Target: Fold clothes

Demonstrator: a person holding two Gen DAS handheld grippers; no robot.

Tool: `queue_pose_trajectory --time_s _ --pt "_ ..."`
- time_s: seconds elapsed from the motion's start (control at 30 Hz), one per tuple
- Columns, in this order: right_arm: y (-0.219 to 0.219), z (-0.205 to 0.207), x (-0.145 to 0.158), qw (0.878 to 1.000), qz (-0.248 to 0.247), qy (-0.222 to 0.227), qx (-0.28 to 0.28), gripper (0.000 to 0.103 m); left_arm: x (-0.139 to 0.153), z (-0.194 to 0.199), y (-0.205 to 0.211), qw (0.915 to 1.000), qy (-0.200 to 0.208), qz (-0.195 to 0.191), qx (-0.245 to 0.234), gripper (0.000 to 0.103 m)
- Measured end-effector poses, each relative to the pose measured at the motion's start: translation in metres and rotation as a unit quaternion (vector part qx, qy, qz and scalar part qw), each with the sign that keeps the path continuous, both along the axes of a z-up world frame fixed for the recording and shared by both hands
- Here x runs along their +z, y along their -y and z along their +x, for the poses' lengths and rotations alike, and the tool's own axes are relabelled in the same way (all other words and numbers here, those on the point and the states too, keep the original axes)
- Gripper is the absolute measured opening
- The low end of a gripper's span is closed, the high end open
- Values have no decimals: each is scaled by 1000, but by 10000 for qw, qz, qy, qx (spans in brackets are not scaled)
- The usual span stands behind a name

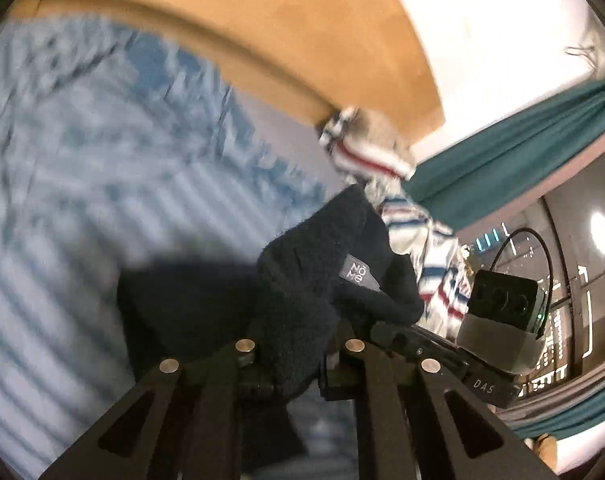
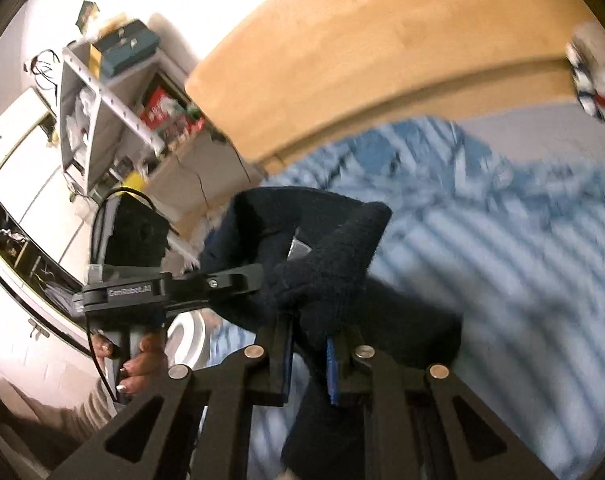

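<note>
Gripping one dark knit garment [image 1: 298, 308] (fuzzy) between both fingers' pads, left gripper [image 1: 298, 360] and right gripper [image 2: 308, 356] clamped, above striped bedding [image 2: 502, 240].

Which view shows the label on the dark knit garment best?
The left wrist view: the grey label on the dark knit garment faces the camera and its lettering shows. The right wrist view shows only a pale sliver between folds.

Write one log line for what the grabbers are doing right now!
left gripper: shut on dark navy knitted garment | right gripper: shut on it | garment: held above blue-and-white striped bedsheet | fold: not done
</note>
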State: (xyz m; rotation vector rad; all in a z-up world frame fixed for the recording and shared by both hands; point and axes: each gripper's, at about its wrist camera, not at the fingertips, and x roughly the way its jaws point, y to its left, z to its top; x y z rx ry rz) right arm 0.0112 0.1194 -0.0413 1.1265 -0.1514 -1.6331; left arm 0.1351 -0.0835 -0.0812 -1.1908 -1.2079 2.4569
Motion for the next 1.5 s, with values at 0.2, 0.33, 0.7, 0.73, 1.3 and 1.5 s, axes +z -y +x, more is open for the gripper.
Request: queue_pose_trajectory --time_s 0.2,0.33,0.7,0.73,1.3,1.5 --pt "-23 42 -75 9915 1076 729 -35 22 -68 32 -39 9945 1007 135 -241 12" --pt "-43 45 -81 9882 808 1276 -253 56 -76 53 -36 9937 1024 446 -94 15" --pt "-58 6 -21 9891 -177 1022 -1043 79 -30 83 -20 9991 389 169 -80 65" --pt "-53 4 -21 9894 -171 1027 -1015 79 -26 84 -18 9991 338 210 -123 65" --pt "-30 8 -103 9695 1425 1784 -887 80 -60 66 -7 9908 1342 -80 -127 65" --pt "-35 15 -122 9630 1783 1755 -1003 81 -111 74 -58 9615 2073 -1364 -1177 65"
